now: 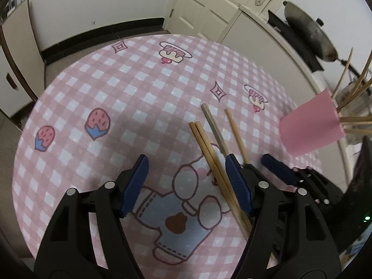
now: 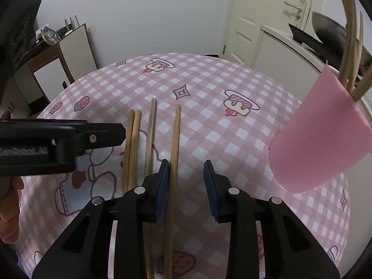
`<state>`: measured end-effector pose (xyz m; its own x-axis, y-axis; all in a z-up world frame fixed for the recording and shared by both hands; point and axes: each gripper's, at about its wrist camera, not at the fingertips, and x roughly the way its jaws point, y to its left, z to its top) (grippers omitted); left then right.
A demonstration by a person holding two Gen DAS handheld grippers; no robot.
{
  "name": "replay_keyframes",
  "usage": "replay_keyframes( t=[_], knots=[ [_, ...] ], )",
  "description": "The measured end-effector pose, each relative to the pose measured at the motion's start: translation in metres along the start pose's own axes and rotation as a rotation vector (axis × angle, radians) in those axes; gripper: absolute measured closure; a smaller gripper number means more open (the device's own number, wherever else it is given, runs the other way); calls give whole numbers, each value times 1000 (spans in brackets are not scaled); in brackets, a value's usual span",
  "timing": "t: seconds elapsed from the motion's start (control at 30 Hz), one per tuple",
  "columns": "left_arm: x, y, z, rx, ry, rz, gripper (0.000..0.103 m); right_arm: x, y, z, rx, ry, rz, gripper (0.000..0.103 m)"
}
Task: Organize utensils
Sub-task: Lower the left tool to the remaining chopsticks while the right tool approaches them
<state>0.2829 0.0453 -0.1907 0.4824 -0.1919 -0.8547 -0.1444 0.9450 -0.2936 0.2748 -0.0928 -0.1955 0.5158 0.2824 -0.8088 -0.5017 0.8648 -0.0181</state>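
Note:
Several wooden chopsticks lie on the pink checked tablecloth (image 1: pixel 139 88): a touching pair (image 1: pixel 210 160), a greyer one (image 1: pixel 214 127) and a single one (image 1: pixel 236 134). My left gripper (image 1: pixel 188 183) is open above the cloth, and the pair passes just inside its right finger. My right gripper (image 2: pixel 187 183) is also open. The single chopstick (image 2: pixel 175 139) runs between its jaws beside the left pad, with a wide gap to the right pad. A pink cup (image 2: pixel 320 139) holding several chopsticks stands at the right, also visible as the pink cup (image 1: pixel 309 127).
My left gripper (image 2: pixel 116 134) shows from the side at the left, with a person's hand (image 2: pixel 9 209) below it. A dark wok (image 1: pixel 311 32) sits on a white counter at the right. A door (image 1: pixel 209 7) is behind and a cabinet (image 2: pixel 69 53) at the far left.

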Motion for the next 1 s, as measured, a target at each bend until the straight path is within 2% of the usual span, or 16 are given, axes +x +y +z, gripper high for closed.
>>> replay_keyframes(
  t=[0.33,0.47,0.6,0.87,0.97,1.0],
  knots=[
    [11,-21,0,83,16,146,36,-9,-6,-5,7,-11,13,74],
    [5,-12,1,30,12,103,36,-25,-1,-10,-7,-34,59,74],
    [-7,-3,0,6,-13,102,36,-31,12,-10,-53,-33,113,74],
    [-12,2,-3,1,2,98,36,-17,28,-10,-120,-2,64,74],
    [-11,3,-5,-3,11,92,36,-15,29,-10,-145,7,19,74],
    [-10,2,-5,-2,14,89,36,-13,29,-10,-147,20,18,72]
  ],
)
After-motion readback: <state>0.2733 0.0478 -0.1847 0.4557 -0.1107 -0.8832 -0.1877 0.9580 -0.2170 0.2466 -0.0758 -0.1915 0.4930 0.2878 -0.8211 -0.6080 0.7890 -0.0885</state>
